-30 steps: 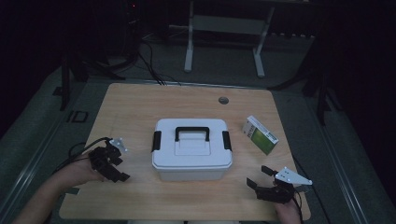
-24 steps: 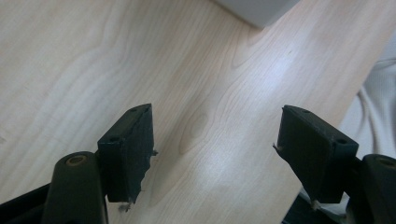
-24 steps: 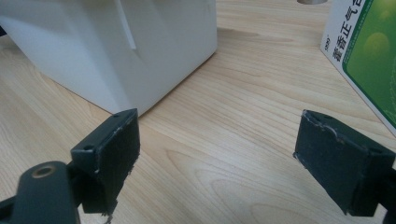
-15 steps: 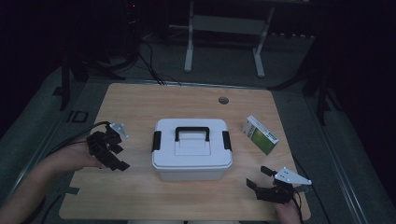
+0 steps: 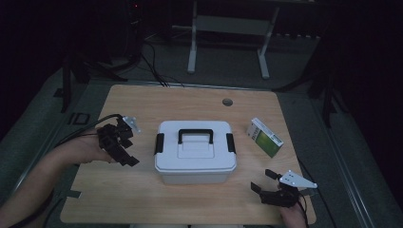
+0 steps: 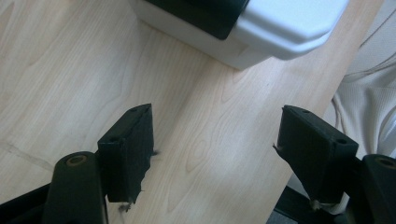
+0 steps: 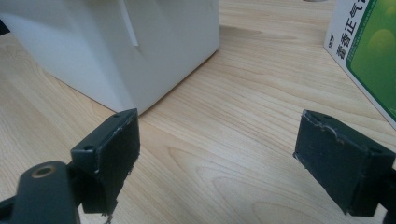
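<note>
A white storage box (image 5: 195, 151) with a black carry handle (image 5: 195, 136) and black latches on its two short sides sits near the middle of the wooden table (image 5: 142, 102), lid down and both latches flat against its ends. In the left gripper view one rounded corner of the box (image 6: 289, 28) and part of a black latch (image 6: 205, 14) show above the jaws, with bare wood between them and the box. The left gripper (image 5: 124, 151) hangs just beside the left end of the box, held up off the table in the person's left hand (image 5: 85, 148), its jaws spread apart with nothing between them; its cable trails away toward the left edge of the table. In its own view the left gripper (image 6: 215, 154) looks down on the table's near edge, where a pale sleeve shows past the wood. The right gripper (image 5: 266, 180) sits low at the near right corner of the table, well apart from the box, jaws likewise spread and empty, a grey three-cornered plate on top. In the right gripper view the right gripper (image 7: 217, 158) faces the box's white wall (image 7: 140, 42) at left and a green and white carton (image 7: 369, 51) with printed characters at right. In the high view that carton (image 5: 264, 137) lies flat to the right of the box, clear of it, and a small round grommet (image 5: 227, 101) sits in the table behind.
</note>
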